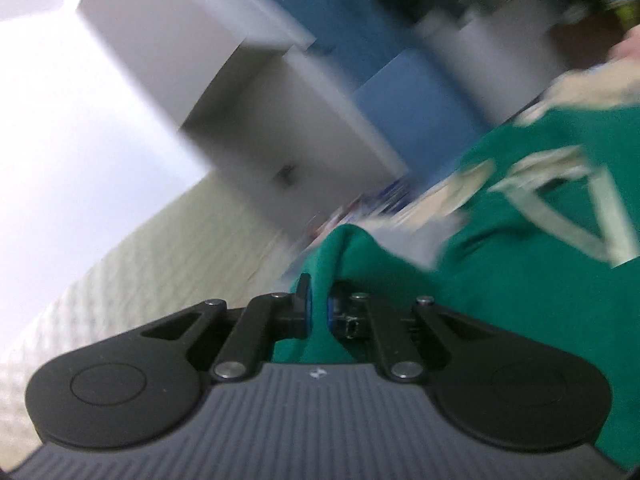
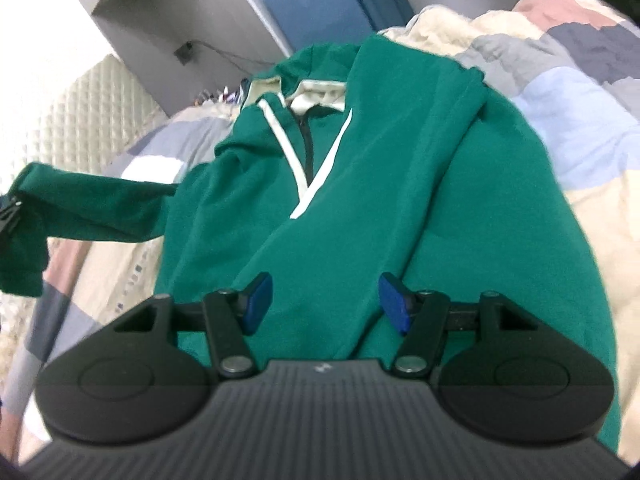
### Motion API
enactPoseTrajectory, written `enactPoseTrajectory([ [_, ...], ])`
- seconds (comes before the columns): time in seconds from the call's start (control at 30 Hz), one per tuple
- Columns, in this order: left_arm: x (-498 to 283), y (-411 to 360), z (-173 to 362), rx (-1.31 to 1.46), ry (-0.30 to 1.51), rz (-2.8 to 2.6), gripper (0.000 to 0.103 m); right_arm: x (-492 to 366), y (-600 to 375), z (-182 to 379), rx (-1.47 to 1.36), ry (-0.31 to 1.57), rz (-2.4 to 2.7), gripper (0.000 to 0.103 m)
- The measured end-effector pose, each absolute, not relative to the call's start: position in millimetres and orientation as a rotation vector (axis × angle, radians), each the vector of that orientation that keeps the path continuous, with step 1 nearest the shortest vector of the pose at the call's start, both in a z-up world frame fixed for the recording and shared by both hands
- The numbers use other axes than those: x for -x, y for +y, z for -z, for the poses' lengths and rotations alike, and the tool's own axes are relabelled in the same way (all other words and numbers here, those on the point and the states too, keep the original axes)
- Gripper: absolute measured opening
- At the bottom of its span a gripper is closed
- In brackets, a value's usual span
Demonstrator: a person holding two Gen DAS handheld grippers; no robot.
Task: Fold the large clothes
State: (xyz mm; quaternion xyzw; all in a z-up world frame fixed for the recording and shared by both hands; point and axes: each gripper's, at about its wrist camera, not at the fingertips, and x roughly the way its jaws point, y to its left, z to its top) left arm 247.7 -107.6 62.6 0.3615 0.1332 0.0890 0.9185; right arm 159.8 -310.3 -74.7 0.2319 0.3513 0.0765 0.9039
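Note:
A green hooded top (image 2: 360,200) with white V trim and a short dark zip lies face up on a patchwork quilt (image 2: 580,92). Its right sleeve (image 2: 436,152) is folded over the chest. Its left sleeve (image 2: 88,204) is stretched out to the left and lifted off the bed. My left gripper (image 1: 318,308) is shut on that sleeve's green cloth (image 1: 348,256); the same gripper shows as a black tip (image 2: 10,210) at the left edge of the right wrist view. My right gripper (image 2: 326,304) hovers open over the top's lower front, nothing between its blue pads (image 2: 258,302).
The quilt covers the bed all around the top. A padded cream headboard (image 2: 80,116) stands at the left, a grey wall unit (image 2: 168,12) and a blue panel (image 2: 320,4) behind. The left wrist view is blurred by motion and tilted.

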Motion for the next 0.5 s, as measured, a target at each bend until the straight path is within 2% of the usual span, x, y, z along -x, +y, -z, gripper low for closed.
enactPoseTrajectory([
  [0.23, -194, -198, -20, -0.553, 0.447, 0.194, 0.008, -145, -324, 62, -0.452, 0.671, -0.106, 0.062],
  [0.43, -181, -207, 46, -0.375, 0.601, 0.292, 0.009, -149, -323, 65, -0.429, 0.682, -0.106, 0.063],
  [0.47, -180, -208, 50, -0.35, 0.605, 0.3, 0.011, -148, -320, 66, -0.417, 0.687, -0.113, 0.063],
  [0.5, -181, -206, 55, -0.328, 0.602, 0.298, 0.019, -148, -318, 67, -0.415, 0.689, -0.129, 0.063],
])
